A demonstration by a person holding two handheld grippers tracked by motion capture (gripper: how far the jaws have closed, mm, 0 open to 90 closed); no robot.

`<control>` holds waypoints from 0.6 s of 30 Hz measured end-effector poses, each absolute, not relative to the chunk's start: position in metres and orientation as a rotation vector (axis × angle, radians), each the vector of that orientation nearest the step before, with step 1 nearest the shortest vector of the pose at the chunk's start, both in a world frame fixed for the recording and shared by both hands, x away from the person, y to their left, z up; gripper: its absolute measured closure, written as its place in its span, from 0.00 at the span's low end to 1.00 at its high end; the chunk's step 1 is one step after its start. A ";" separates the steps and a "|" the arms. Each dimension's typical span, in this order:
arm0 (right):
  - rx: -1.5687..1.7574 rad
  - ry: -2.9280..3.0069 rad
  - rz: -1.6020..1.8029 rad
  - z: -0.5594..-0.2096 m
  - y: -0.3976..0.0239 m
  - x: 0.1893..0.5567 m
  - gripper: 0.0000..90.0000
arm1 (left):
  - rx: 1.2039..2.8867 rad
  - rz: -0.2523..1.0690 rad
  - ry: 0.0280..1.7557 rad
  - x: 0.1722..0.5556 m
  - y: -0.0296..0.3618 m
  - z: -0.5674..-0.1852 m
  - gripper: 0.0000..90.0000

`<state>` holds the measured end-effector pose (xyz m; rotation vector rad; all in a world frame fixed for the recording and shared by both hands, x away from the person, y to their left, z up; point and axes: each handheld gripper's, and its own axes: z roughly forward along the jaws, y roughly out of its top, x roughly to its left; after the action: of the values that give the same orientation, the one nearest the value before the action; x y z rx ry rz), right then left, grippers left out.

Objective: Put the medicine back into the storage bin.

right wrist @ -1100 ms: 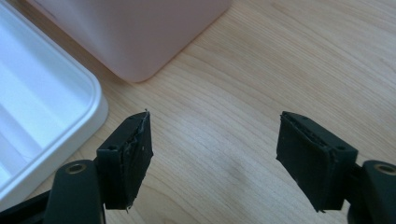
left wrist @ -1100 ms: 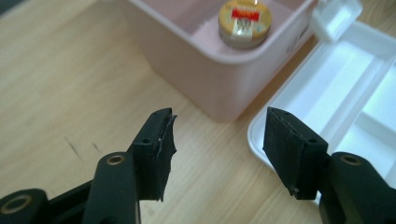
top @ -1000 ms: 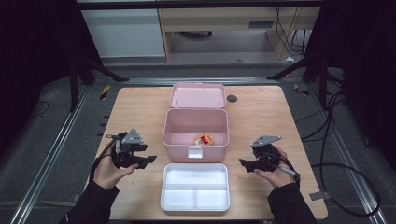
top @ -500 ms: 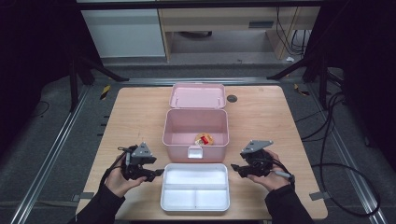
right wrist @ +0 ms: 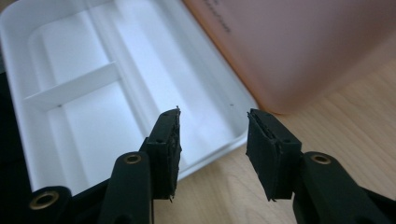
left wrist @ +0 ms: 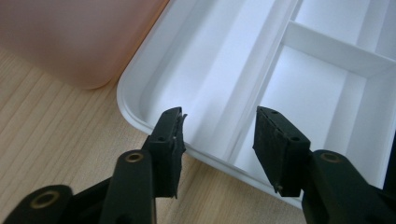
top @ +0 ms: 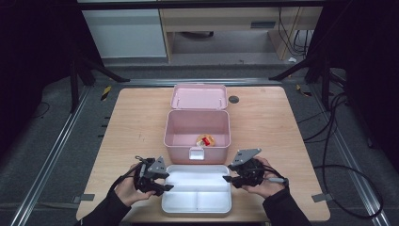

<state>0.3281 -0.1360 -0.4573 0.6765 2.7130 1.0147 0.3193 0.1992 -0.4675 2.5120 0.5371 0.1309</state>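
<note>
A white divided tray [top: 196,212] lies at the table's front, just before an open pink box [top: 168,127]. A small red and yellow item [top: 205,140] rests inside the box. My left gripper [top: 167,181] is at the tray's left edge. In the left gripper view, the left gripper [left wrist: 219,114] straddles the tray's rim [left wrist: 140,123] with its jaws apart and not touching it. My right gripper [top: 227,173] is at the tray's right edge. In the right gripper view, the right gripper [right wrist: 214,114] spans the tray's corner [right wrist: 233,133] without pressing. Both pairs of jaws have just been closing.
The box's pink lid [top: 200,96] lies flat behind it, and a white latch [top: 196,153] faces the tray. A small dark disc [top: 234,99] sits on the wooden table [top: 131,122] at the back right. Cables [top: 348,169] trail over the floor on the right.
Both hands have moved inward from the table's sides to the tray's left and right edges. The left one also sank. Both pairs of jaws stand narrower than before.
</note>
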 end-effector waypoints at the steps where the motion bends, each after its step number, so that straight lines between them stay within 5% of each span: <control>1: 0.654 2.732 1.011 -0.458 -0.134 0.327 0.65 | 2.517 0.128 0.530 0.319 0.198 -0.467 0.62; 18: 0.431 2.978 0.752 -0.476 -0.107 0.323 0.81 | 2.732 0.076 0.319 0.322 0.172 -0.478 0.67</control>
<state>0.3232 -0.1065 -0.4764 0.4307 2.9778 0.7524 0.3225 0.1720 -0.4780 2.7317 0.3187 0.0759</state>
